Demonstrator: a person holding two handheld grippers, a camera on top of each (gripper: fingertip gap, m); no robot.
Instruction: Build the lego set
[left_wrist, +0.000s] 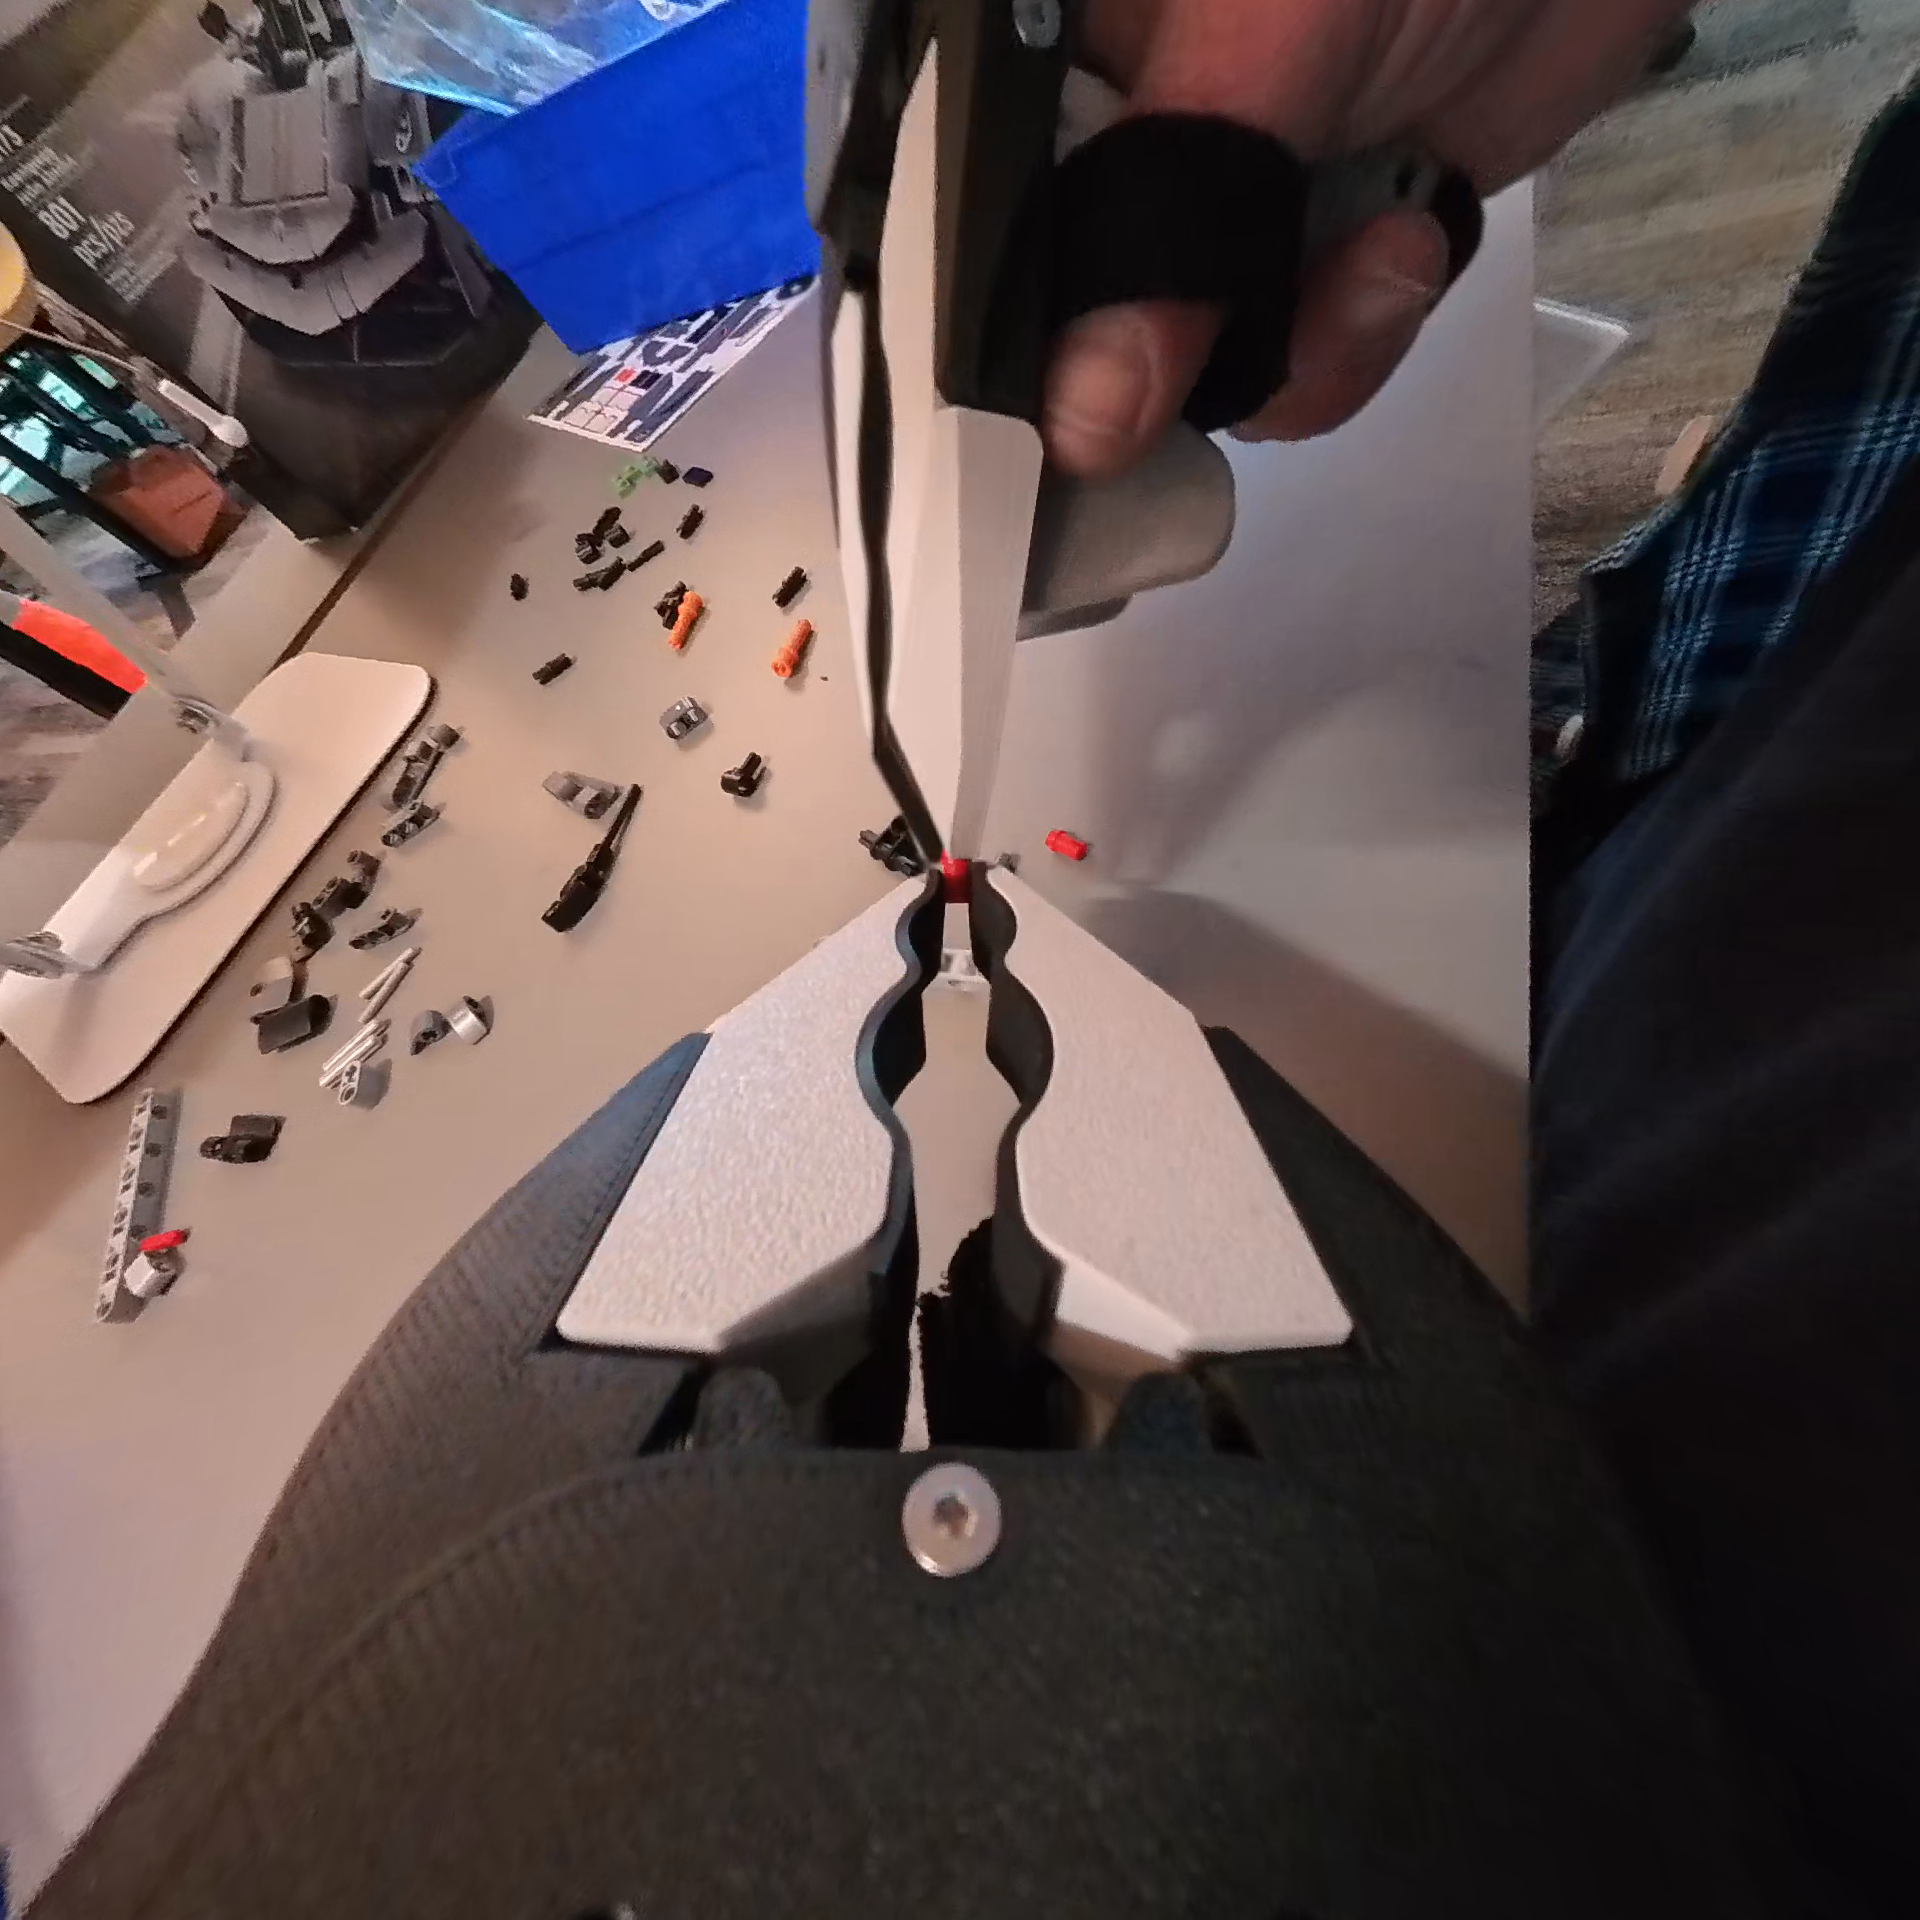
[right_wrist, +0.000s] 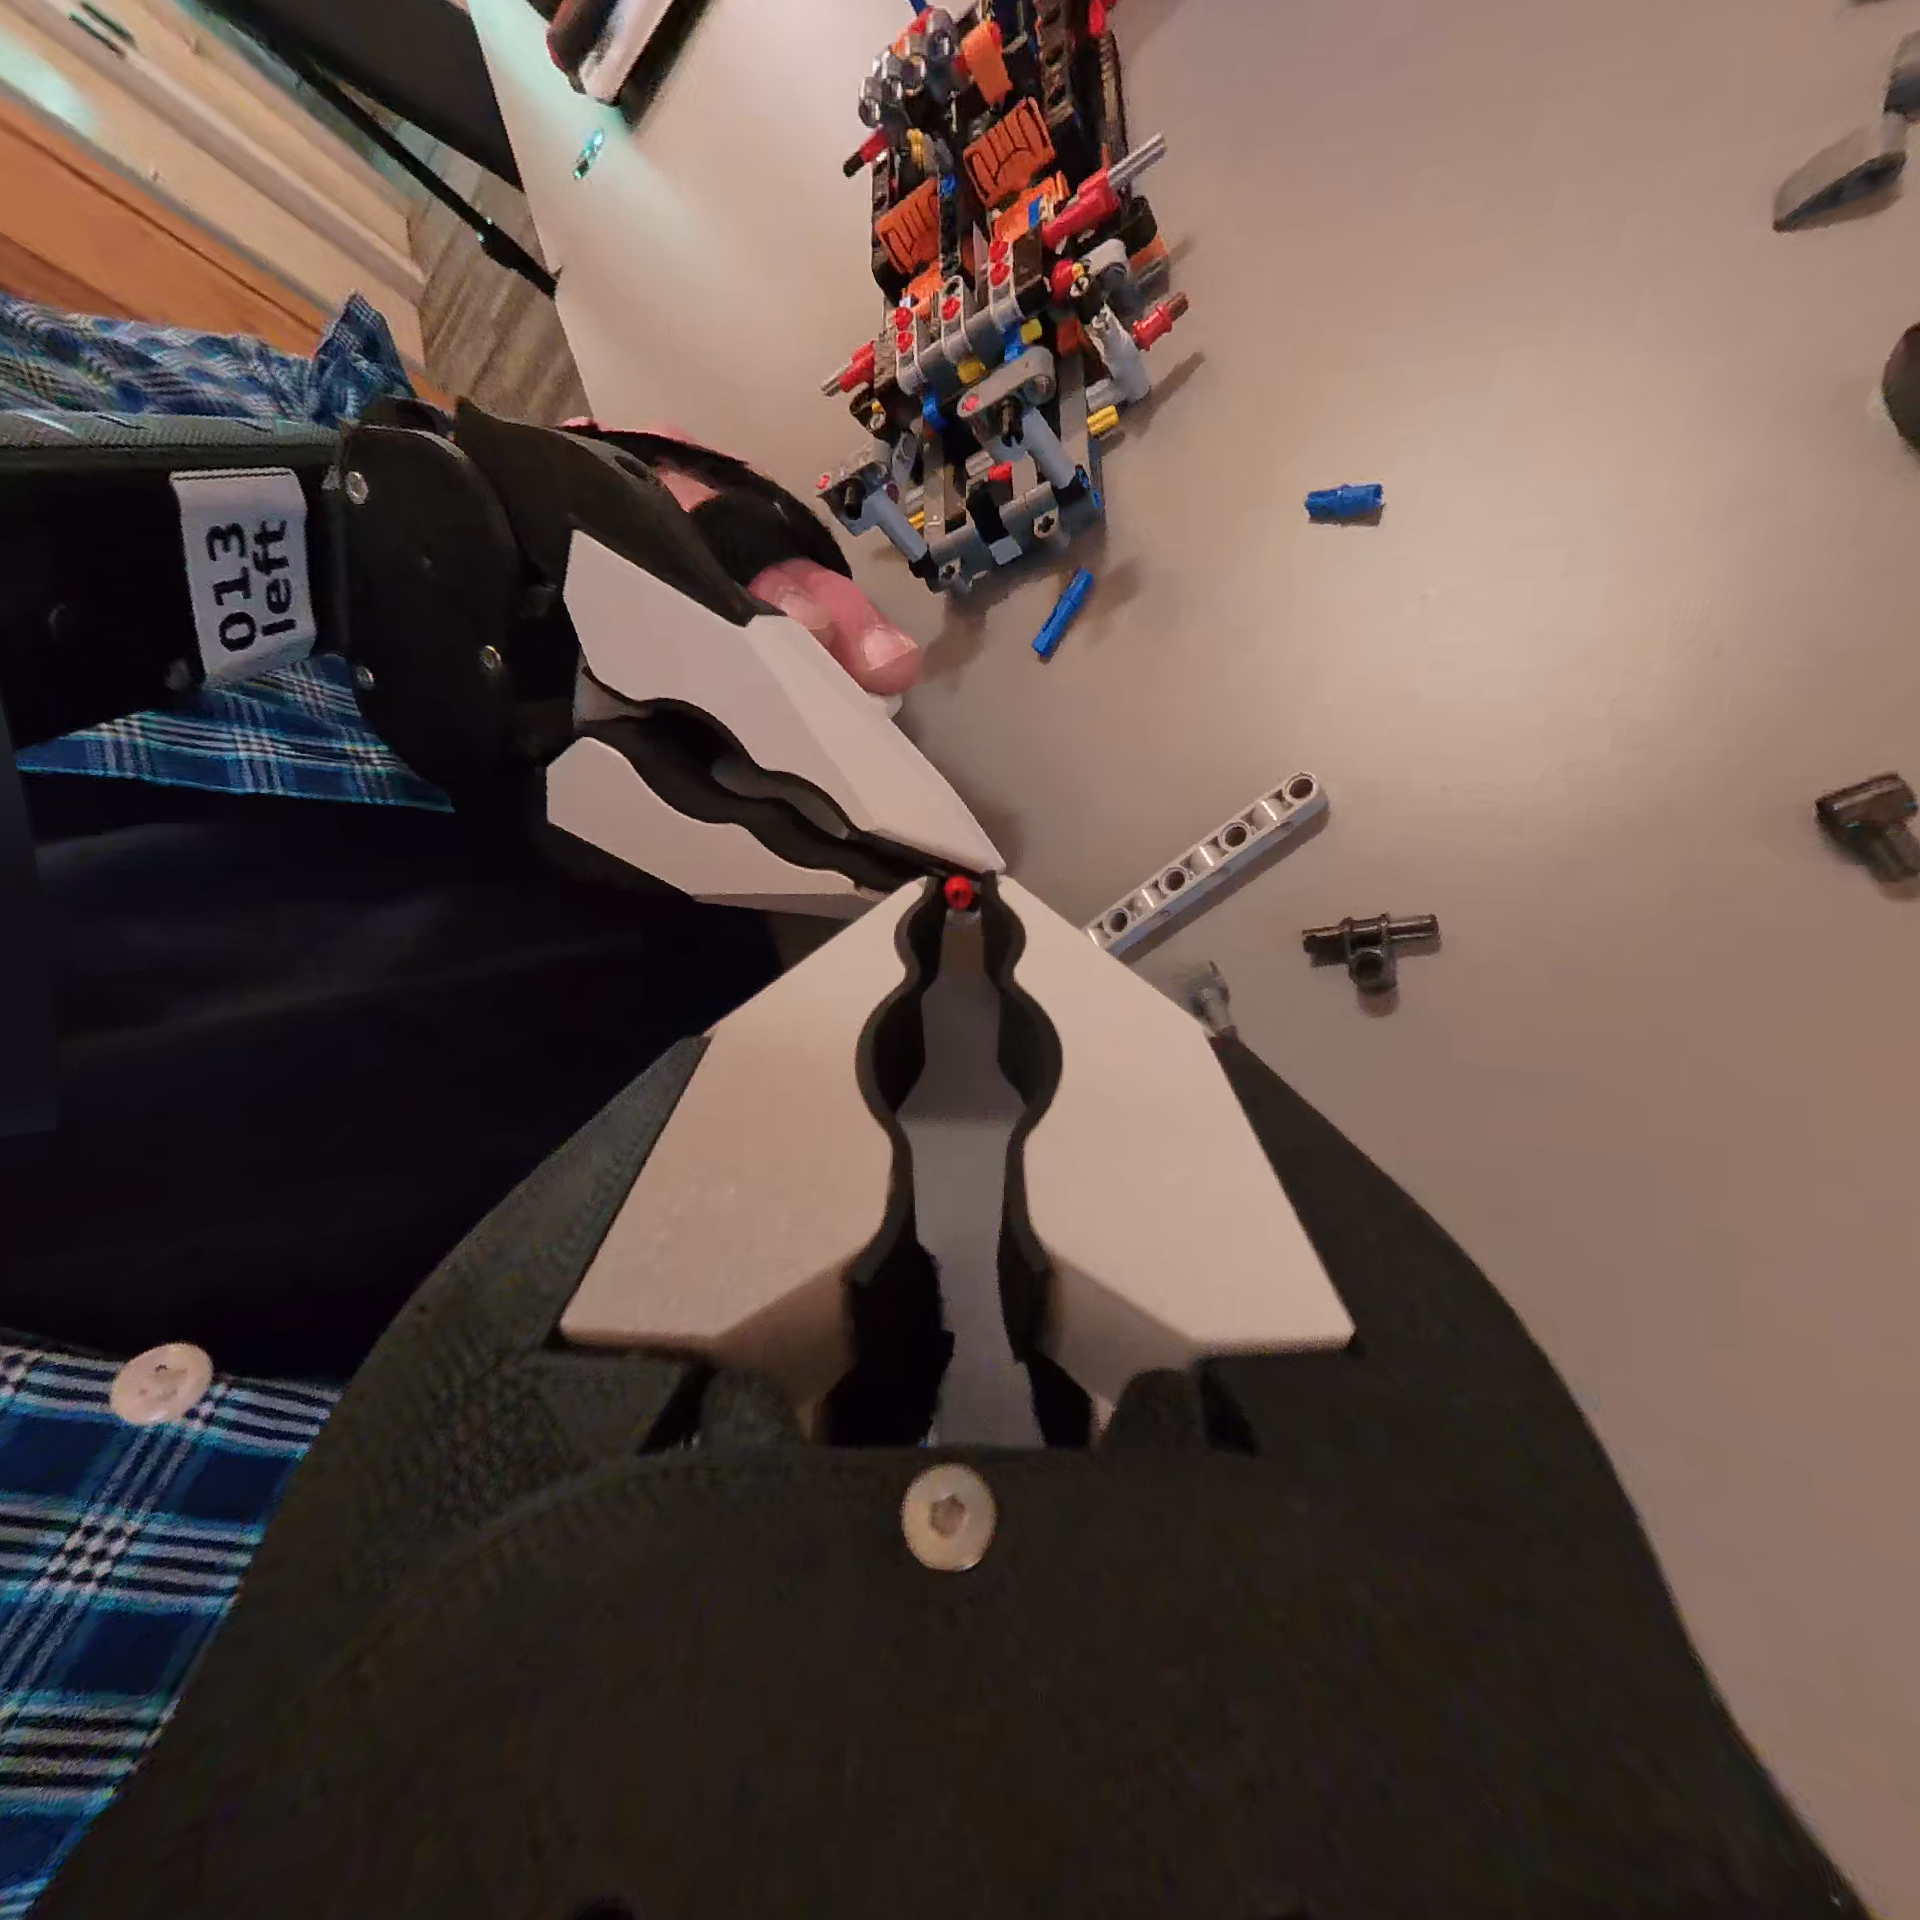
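A small red pin sits where both grippers' tips meet, above the tan table. In the left wrist view my left gripper is nearly shut, with the pin pinched between its tips. The right gripper comes down from above, fingers pressed together, its tip on the same pin. In the right wrist view the red pin shows end-on between my right gripper's tips. The left gripper reaches in from the left and touches it. The partly built model stands farther back.
Loose black, grey and orange pieces lie at left, with a grey beam, a second red pin, a blue bin and the set's box. A grey beam, a black connector and blue pins lie near the model. Only a small space, under 4 cm, lies between the two pairs of fingers. The partly built model is about 15 centimeters from both grippers' fingertips.
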